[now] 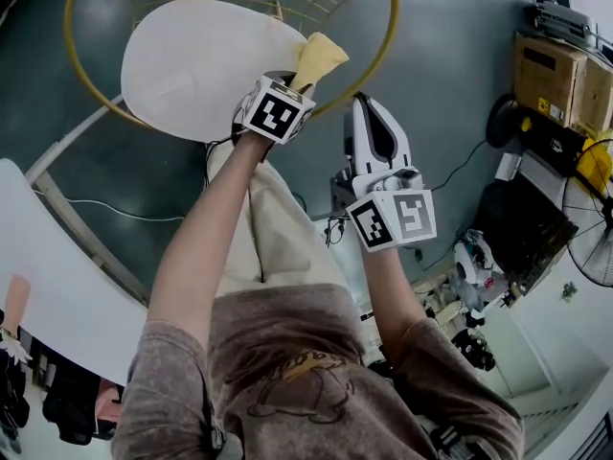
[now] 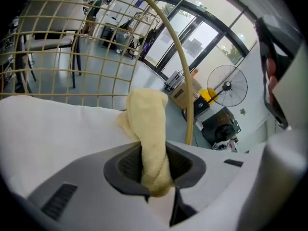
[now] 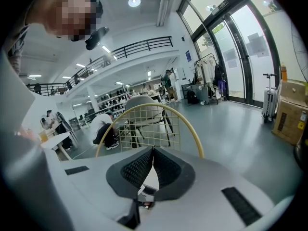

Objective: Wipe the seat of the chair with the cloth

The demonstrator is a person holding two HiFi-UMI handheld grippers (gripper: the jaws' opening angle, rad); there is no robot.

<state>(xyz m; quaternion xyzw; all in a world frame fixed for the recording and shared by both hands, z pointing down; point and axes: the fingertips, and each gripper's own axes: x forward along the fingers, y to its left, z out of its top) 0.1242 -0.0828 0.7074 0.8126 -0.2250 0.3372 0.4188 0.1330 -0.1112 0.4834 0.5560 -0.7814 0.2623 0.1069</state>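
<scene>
Between jaws of left tool (image 2: pixel 154 166), cloth (image 2: pixel 147 121).

Top of the seat (image 1: pixel 192 65) is bare, so plenty of room to sweep across. The yellow hoop (image 2: pixel 184 81) curves round the seat's edge, with the wire grid (image 2: pixel 72 42) rising behind it. A white table (image 1: pixel 57 295) crowds the seat's near-left.

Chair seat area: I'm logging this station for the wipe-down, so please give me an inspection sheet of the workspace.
Surface: white seat, no marks visible.
Job's things: yellow cloth, bunched, near the seat's edge by the chair frame.
Clutter: nothing seen on the seat.
Grippers: left gripper shut on the cloth; right gripper shut, empty, off the seat.
Cables: white cable and black cable on the floor.
Surroundings: cardboard boxes, fan, white table.
</scene>
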